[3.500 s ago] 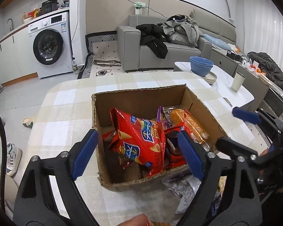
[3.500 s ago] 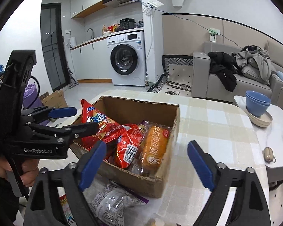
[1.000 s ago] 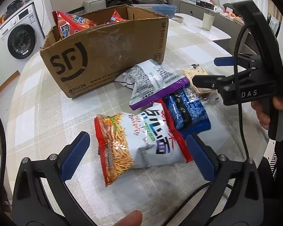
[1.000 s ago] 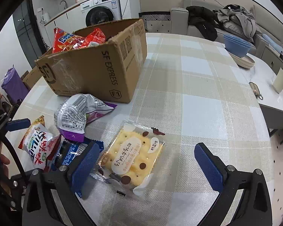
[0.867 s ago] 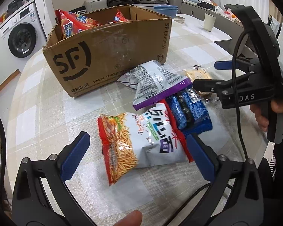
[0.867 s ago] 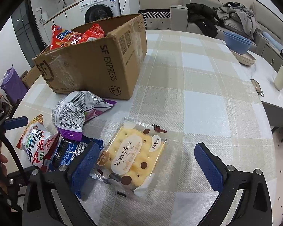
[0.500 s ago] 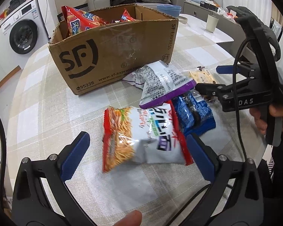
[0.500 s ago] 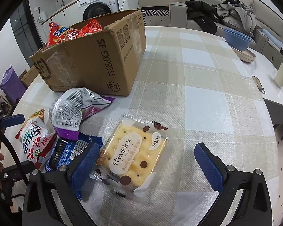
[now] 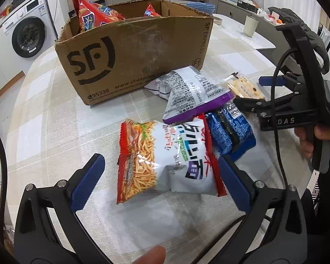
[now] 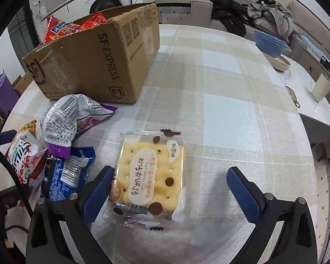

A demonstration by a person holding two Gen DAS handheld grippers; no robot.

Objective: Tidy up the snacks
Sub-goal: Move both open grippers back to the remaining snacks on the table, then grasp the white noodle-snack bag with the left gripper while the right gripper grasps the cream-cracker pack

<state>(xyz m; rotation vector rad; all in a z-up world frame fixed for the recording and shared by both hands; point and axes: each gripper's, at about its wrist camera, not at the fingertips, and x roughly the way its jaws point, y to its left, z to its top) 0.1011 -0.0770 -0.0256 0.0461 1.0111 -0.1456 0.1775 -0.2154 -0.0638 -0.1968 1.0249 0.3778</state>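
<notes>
Brown cardboard box (image 9: 132,52) printed "SF EXPRESS", "95338"; red chip bags (image 9: 94,15) inside, mostly hidden. Before box: white-red noodle-stick bag (image 9: 165,160) between spread left gripper (image 9: 160,182) fingers; silver-purple bag (image 10: 66,121); blue packet (image 9: 228,129), half covered. Yellow cracker pack (image 10: 149,176) inside released right gripper (image 10: 169,193).

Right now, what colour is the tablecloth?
Beige and white checks on the tablecloth, clearest in the right wrist view.

Blue packet (image 9: 228,132) partly under other bags
</notes>
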